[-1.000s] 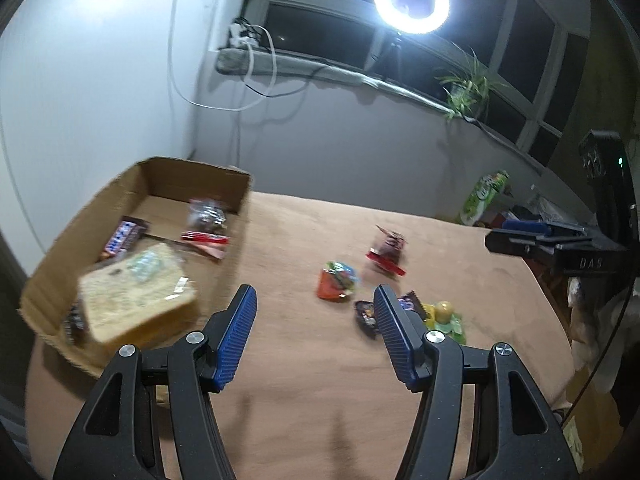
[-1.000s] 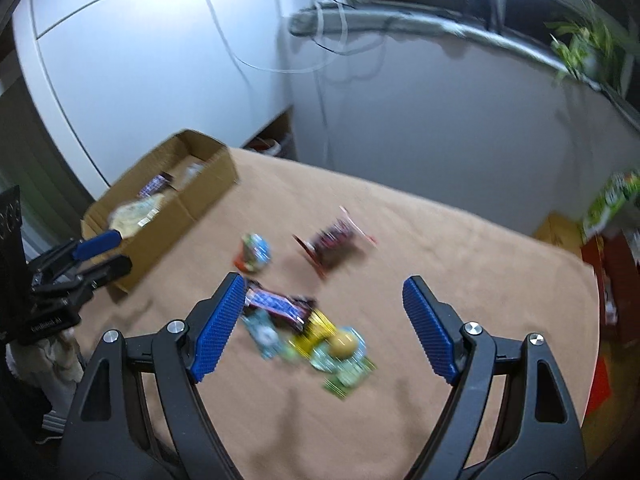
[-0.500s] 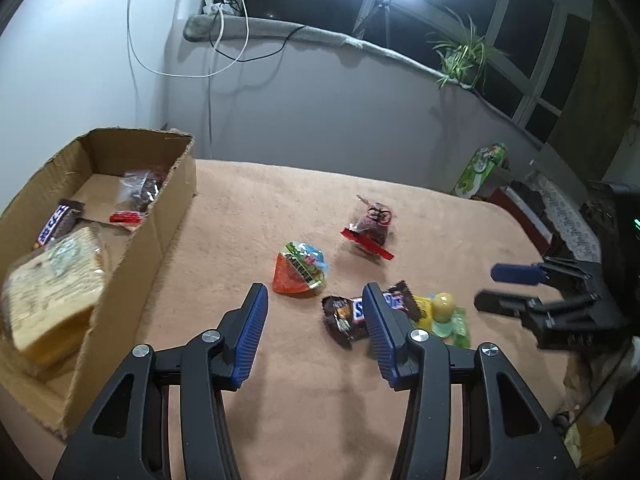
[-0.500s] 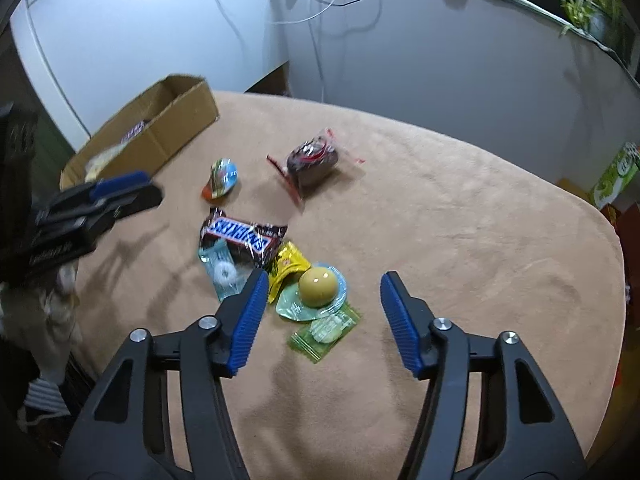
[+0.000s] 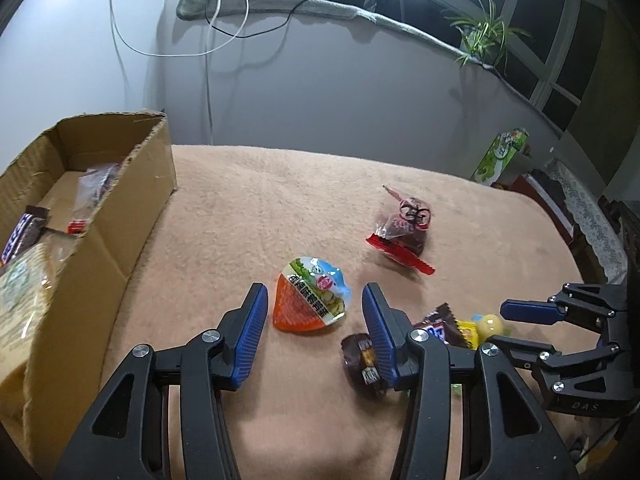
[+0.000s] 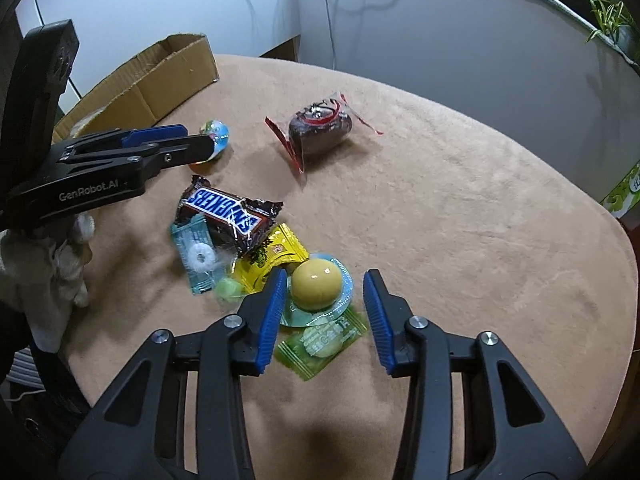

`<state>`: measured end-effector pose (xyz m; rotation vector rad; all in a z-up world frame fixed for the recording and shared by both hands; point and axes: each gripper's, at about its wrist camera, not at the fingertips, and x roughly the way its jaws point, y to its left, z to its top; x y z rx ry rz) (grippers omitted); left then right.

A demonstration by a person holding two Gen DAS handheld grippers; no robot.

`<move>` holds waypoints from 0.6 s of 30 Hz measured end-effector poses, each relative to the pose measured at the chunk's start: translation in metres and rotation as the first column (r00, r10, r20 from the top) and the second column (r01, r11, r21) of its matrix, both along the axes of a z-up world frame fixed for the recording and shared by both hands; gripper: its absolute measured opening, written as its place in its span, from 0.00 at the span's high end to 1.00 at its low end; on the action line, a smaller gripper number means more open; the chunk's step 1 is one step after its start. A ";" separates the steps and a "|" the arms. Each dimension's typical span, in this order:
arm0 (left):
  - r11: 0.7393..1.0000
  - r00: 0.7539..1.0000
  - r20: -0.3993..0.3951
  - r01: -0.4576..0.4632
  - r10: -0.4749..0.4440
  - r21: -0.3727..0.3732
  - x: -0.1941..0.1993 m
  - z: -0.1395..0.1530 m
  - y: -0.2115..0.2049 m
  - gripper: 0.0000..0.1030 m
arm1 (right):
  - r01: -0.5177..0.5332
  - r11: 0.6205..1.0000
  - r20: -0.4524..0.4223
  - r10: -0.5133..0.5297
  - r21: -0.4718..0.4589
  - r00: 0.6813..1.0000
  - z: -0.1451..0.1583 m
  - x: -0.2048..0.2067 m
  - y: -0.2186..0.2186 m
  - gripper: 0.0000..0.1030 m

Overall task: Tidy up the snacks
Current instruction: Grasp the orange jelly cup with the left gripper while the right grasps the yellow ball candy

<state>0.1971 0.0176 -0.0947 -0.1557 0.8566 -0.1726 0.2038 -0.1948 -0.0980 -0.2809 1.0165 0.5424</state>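
On the tan, fuzzy tabletop (image 6: 460, 208) a scatter of snacks is spread, and an open cardboard box (image 5: 108, 240) is set at its left edge. Inside the box a chocolate bar (image 5: 22, 230), a clear packet (image 5: 98, 186) and a pale wrapped loaf (image 5: 24, 300) are seen.

The left gripper (image 5: 312, 320) is held low over the cloth with its blue-padded jaws parted; nothing is gripped. Between the jaws, just ahead of the pads, an orange jelly cup (image 5: 310, 296) with a printed lid is framed, and no contact with either pad can be made out. A small dark wrapped candy (image 5: 362, 360) is partly hidden beside the right-hand jaw.

The right gripper (image 6: 324, 312) is likewise held apart and empty. Its jaws are placed to either side of a yellow ball-shaped sweet (image 6: 316, 284) that rests on a clear blue-green wrapper; whether the left-hand pad touches the wrapper cannot be told. A green packet (image 6: 324, 340) lies just below it, a yellow packet (image 6: 272, 258) beside it, and a Snickers bar (image 6: 226, 214) overlaps a teal mint sachet (image 6: 198, 258).

A dark snack in a clear red-edged bag (image 6: 320, 128) lies apart, further back toward the wall.
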 end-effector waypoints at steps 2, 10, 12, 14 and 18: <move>1.000 1.000 -0.009 0.003 -0.003 0.007 0.003 -0.004 -0.001 0.53 | -0.005 1.000 -0.005 0.005 -0.003 1.000 -0.003 0.001 0.000 0.59; 1.000 0.999 -0.036 -0.010 0.010 0.007 0.013 -0.011 0.001 0.56 | -0.029 1.000 -0.003 0.029 -0.011 1.000 -0.007 0.002 0.006 0.66; 1.000 0.999 -0.036 -0.013 0.013 -0.001 0.013 -0.011 0.002 0.62 | -0.030 1.000 -0.005 0.030 -0.006 1.000 -0.007 0.004 0.006 0.66; 1.000 0.999 -0.035 -0.022 0.021 -0.015 0.012 -0.011 0.006 0.66 | -0.028 1.000 -0.005 0.028 -0.006 1.000 -0.007 0.004 0.007 0.67; 1.000 0.999 -0.028 -0.018 0.017 -0.012 0.008 -0.010 0.006 0.68 | -0.022 1.000 -0.003 0.022 -0.004 1.000 -0.006 0.002 0.004 0.67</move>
